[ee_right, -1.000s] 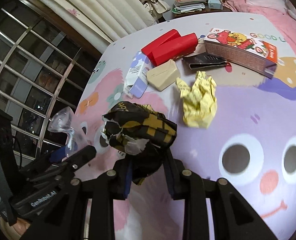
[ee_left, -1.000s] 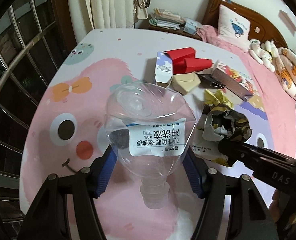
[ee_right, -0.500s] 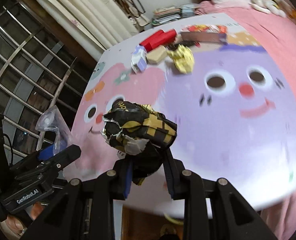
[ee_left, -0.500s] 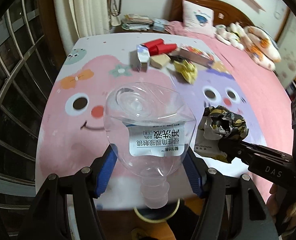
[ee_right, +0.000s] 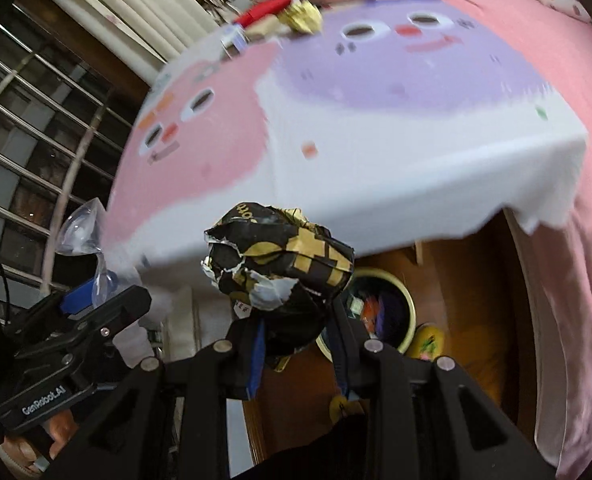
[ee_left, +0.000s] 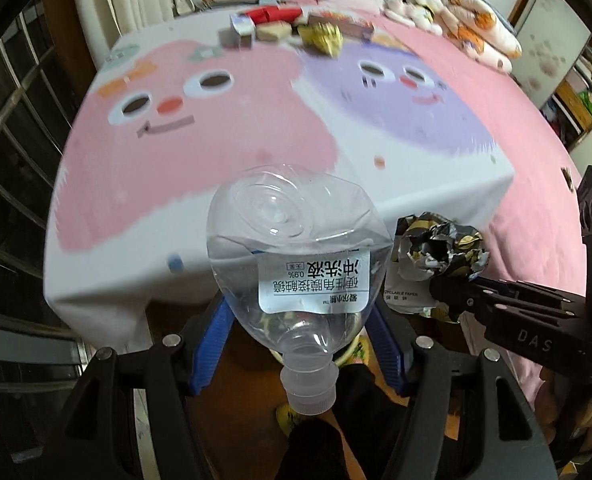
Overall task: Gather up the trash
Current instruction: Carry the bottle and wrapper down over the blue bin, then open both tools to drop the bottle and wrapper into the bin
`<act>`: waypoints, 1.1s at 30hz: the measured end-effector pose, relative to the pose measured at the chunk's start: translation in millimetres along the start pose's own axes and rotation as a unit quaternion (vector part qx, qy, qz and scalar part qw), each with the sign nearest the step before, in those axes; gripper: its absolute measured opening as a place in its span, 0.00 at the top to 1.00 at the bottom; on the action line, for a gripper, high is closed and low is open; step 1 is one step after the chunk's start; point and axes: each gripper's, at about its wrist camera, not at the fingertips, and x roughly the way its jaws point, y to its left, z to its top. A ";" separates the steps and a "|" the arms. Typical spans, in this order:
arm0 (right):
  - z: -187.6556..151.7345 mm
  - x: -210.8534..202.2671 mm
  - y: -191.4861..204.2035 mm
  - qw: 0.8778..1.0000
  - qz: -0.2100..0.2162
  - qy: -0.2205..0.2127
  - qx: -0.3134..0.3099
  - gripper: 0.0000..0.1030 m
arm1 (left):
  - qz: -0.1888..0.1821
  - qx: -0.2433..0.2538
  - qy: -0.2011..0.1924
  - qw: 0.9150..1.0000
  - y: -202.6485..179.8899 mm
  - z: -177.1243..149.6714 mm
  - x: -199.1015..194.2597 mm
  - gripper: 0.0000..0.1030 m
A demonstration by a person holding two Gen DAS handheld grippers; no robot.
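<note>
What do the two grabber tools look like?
Both are black, made of angular struts joined with round silver bolts, and have blue pads inside the fingers. The left gripper has "GenRobot.AI" in white letters on its side, seen from the right wrist camera, with a thin black cable beside it. The right gripper has white "DAS" letters, seen from the left wrist camera.

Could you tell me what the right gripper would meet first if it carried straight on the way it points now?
Probably the round bin on the floor; depth is hard to judge.
</note>
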 end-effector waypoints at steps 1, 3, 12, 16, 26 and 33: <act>-6.3 4.0 -2.4 1.000 -0.006 0.008 0.002 0.73 | -0.004 -0.001 0.010 1.000 -0.9 -7.4 6.0 0.38; -18.4 16.0 -8.5 1.000 -0.017 0.024 0.009 0.73 | -0.009 -0.002 0.021 1.000 -1.3 -14.5 16.6 0.38; -55.5 99.7 -51.1 0.994 -0.048 0.081 0.054 0.73 | -0.010 -0.001 0.087 0.996 -5.2 -55.4 108.2 0.38; -62.4 142.5 -71.0 0.991 -0.057 0.096 0.068 0.73 | -0.006 -0.005 0.111 0.994 -0.1 -65.9 158.2 0.38; -67.0 225.4 -109.2 0.988 -0.056 0.120 0.076 0.70 | 0.013 0.001 0.133 0.991 -4.6 -90.3 251.7 0.38; -69.1 251.7 -116.4 0.988 -0.052 0.131 0.069 0.66 | 0.037 0.009 0.132 0.991 -10.6 -91.8 280.0 0.36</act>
